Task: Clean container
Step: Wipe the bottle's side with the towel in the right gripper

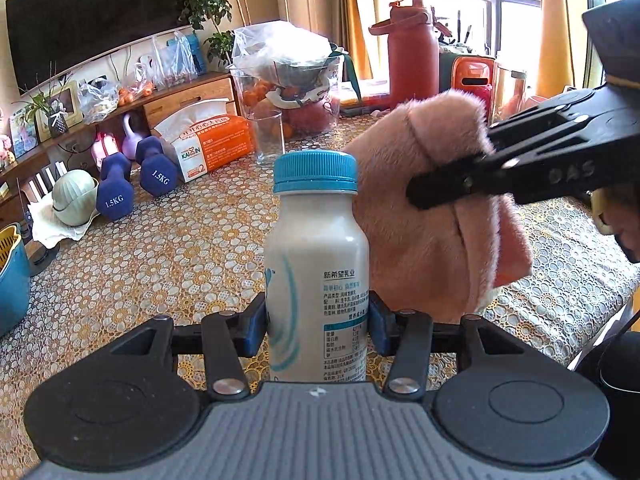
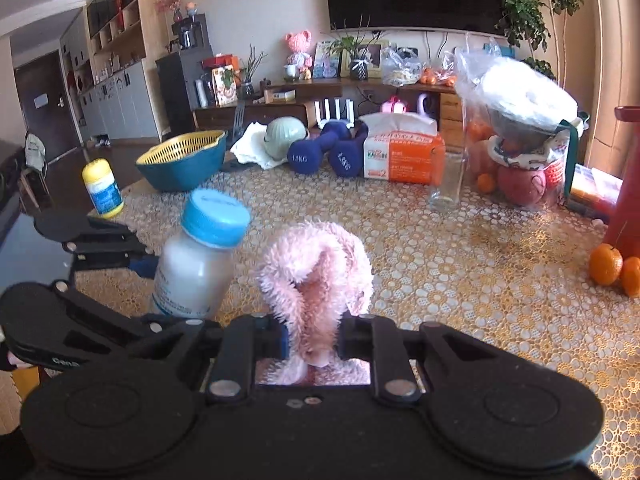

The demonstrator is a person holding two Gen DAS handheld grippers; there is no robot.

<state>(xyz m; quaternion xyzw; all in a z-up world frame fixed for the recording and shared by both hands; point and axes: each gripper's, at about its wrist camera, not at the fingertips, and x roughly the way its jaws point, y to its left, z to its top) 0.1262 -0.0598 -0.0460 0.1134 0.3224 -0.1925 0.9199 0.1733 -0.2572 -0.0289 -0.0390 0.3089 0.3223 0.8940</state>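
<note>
A white milk bottle (image 1: 316, 268) with a blue cap stands upright in the left wrist view, and my left gripper (image 1: 318, 326) is shut on its lower body. A fluffy pink cloth (image 1: 428, 216) presses against the bottle's right side, pinched by my right gripper (image 1: 420, 196), which reaches in from the right. In the right wrist view the pink cloth (image 2: 316, 276) bulges out of my right gripper (image 2: 312, 340), which is shut on it. There the bottle (image 2: 196, 260) leans at the left, touching the cloth, with the left gripper (image 2: 136, 264) behind it.
On the lace-covered table (image 2: 460, 264) stand an empty glass (image 2: 446, 180), a tissue pack (image 2: 404, 152), two blue dumbbells (image 2: 324, 156), a teal basket with yellow strainer (image 2: 182, 160), a yellow-capped bottle (image 2: 102, 194), a bagged fruit bin (image 2: 520, 128), oranges (image 2: 612, 268) and a red flask (image 1: 410, 52).
</note>
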